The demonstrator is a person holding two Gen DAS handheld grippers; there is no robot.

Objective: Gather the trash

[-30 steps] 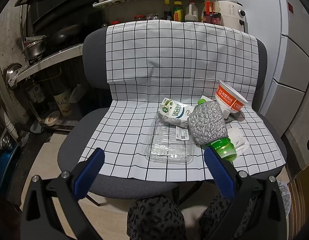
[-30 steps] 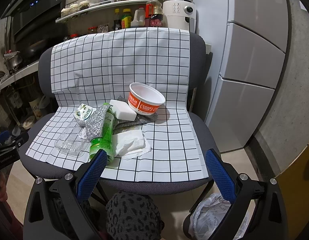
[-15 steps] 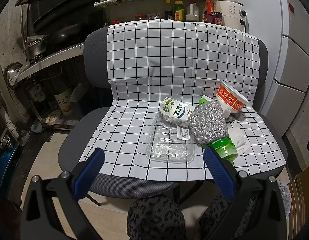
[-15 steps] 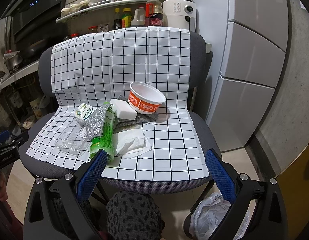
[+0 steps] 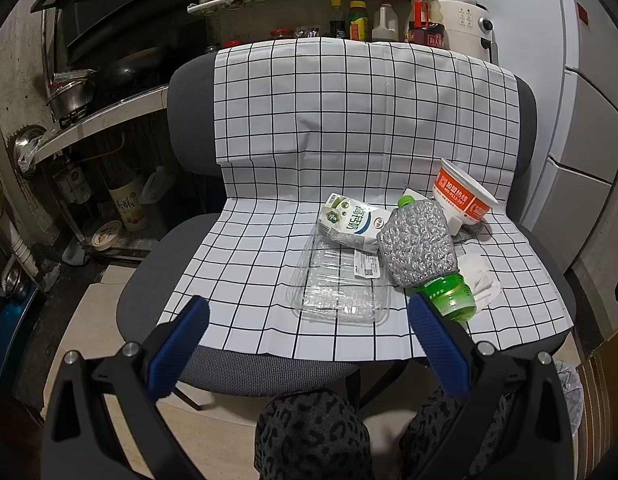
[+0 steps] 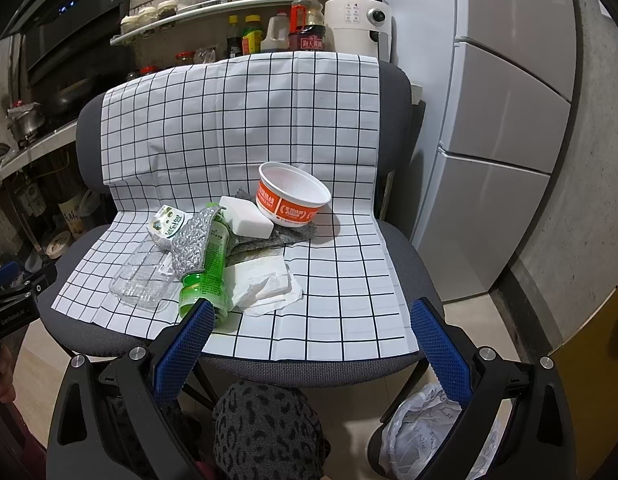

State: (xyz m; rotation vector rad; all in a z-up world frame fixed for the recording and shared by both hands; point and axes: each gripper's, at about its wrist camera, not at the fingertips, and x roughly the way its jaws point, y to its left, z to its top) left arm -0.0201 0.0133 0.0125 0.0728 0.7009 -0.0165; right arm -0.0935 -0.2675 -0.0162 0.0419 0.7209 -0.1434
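Trash lies on a checked cloth [image 5: 269,248] over a grey chair seat: a clear plastic tray [image 5: 341,284] [image 6: 143,276], a milk carton [image 5: 351,220] [image 6: 167,226], a green bottle [image 5: 449,300] [image 6: 207,276] under a silvery wrap [image 5: 417,244], an orange-and-white bowl [image 5: 465,196] [image 6: 293,196], a white block [image 6: 245,216] and crumpled tissue [image 6: 265,284]. My left gripper [image 5: 305,320] is open, held short of the seat's front edge before the tray. My right gripper [image 6: 309,320] is open too, in front of the tissue and bottle.
A bin lined with a white bag [image 6: 421,436] stands on the floor at the chair's right. A white fridge [image 6: 509,120] fills the right side. Shelves with bottles [image 5: 349,20] and cookware [image 5: 73,92] are behind and left. A person's patterned knees [image 5: 313,432] are below.
Both grippers have shifted only slightly; the scene sits a little lower and nearer in the views. Nothing on the chair has moved and both grippers stay open.
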